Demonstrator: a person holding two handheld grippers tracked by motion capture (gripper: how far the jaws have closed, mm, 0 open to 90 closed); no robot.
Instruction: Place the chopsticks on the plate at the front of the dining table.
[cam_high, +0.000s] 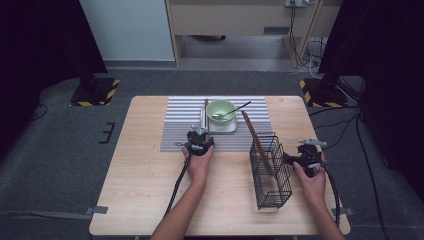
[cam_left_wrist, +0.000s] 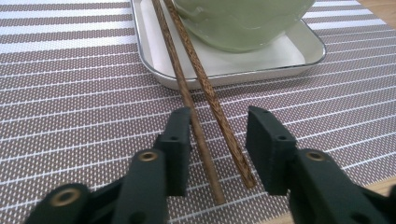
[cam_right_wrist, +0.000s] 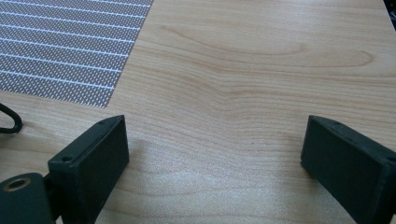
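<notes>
I see 2 wooden chopsticks (cam_left_wrist: 201, 88) lying side by side, their far parts on the white tray (cam_left_wrist: 224, 72) beside the green bowl (cam_left_wrist: 238, 21) and their near ends down on the striped mat (cam_left_wrist: 70, 102). Their long axis runs from the tray toward me, almost straight along the table's depth. In the high view the tray (cam_high: 223, 128) and the bowl (cam_high: 220, 110) sit in the middle of the mat (cam_high: 175, 125), and a spoon (cam_high: 231, 112) rests in the bowl with its handle pointing to the right.

To the left of the chopsticks the mat is free. At the right stands a black wire basket (cam_high: 270, 170) with 1 brown stick (cam_high: 256, 140) leaning out of it.

My left gripper (cam_left_wrist: 219, 135) is half open, with the near ends of both chopsticks between its jaws; I cannot tell if the jaws touch them.

My right gripper (cam_right_wrist: 212, 154) is wide open over the bare wooden table (cam_right_wrist: 261, 70) and holds nothing; in the high view it (cam_high: 292, 160) is just beside the basket
</notes>
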